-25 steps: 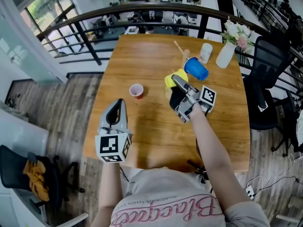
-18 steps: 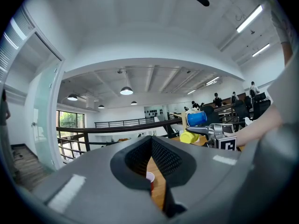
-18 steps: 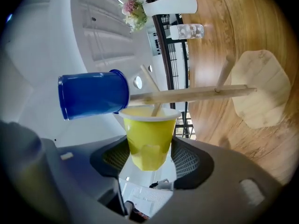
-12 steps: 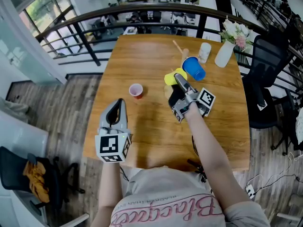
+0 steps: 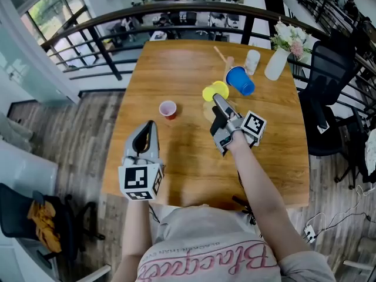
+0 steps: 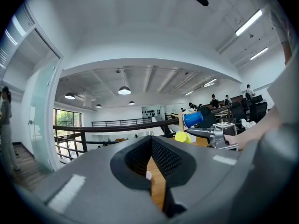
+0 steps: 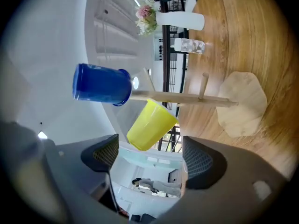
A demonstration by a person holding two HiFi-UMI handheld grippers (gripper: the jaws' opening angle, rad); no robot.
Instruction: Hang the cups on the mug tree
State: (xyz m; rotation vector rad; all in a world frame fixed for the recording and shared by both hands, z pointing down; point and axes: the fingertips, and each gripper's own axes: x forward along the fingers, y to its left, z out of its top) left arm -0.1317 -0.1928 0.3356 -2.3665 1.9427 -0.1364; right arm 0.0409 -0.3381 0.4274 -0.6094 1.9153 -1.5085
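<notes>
Yellow cup (image 7: pixel 150 125) hung on mug tree (image 7: pixel 187 98).
Right gripper (image 7: pixel 149 157) jaws had just spread, clear of it; left gripper (image 6: pixel 150 143) jaws were pressed together. Shirt (image 5: pixel 205 257) lettering, head view only, unreadable.

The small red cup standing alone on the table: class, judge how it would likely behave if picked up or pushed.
The red cup looks small and thin-walled, so it is probably light and may flex when squeezed. Standing open end up on the smooth wooden table, a low push would likely slide it; one near the rim could tip it.
</notes>
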